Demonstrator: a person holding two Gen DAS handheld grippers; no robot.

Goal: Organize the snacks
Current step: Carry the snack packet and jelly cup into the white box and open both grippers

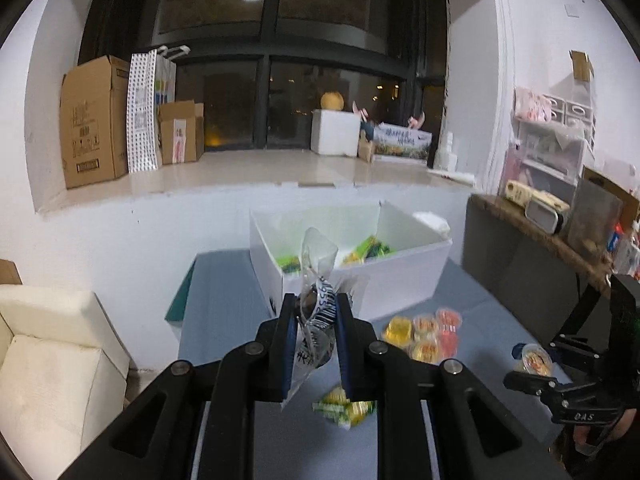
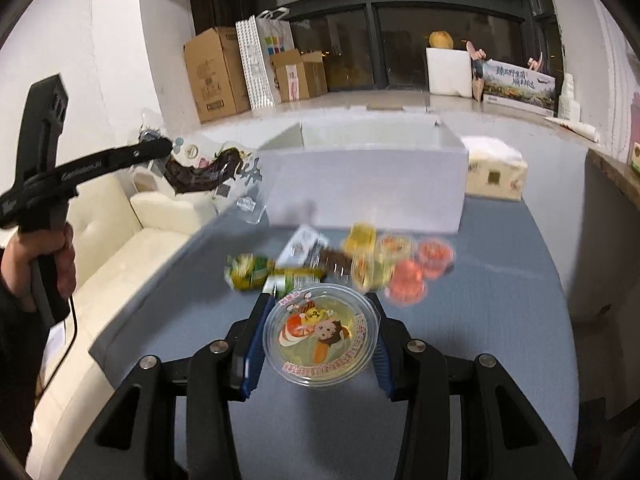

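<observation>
My left gripper [image 1: 316, 316] is shut on a clear plastic snack bag [image 1: 318, 280] with dark print, held above the blue table in front of the white box [image 1: 360, 276]. The bag also shows in the right wrist view [image 2: 212, 174], with the left gripper [image 2: 160, 148] at the left. The box holds green and yellow snack packets [image 1: 370, 250]. My right gripper [image 2: 320, 332] is shut on a round jelly cup [image 2: 322, 334] with a cartoon lid; it also shows in the left wrist view [image 1: 534, 360]. Small jelly cups [image 2: 404, 260] and green packets [image 2: 260, 272] lie on the table.
A cream sofa [image 2: 132, 240] stands left of the table. A tissue pack [image 2: 496, 174] sits right of the box. A dark cabinet [image 1: 532, 280] with clutter stands at the right. Cardboard boxes [image 1: 94, 124] line the window sill.
</observation>
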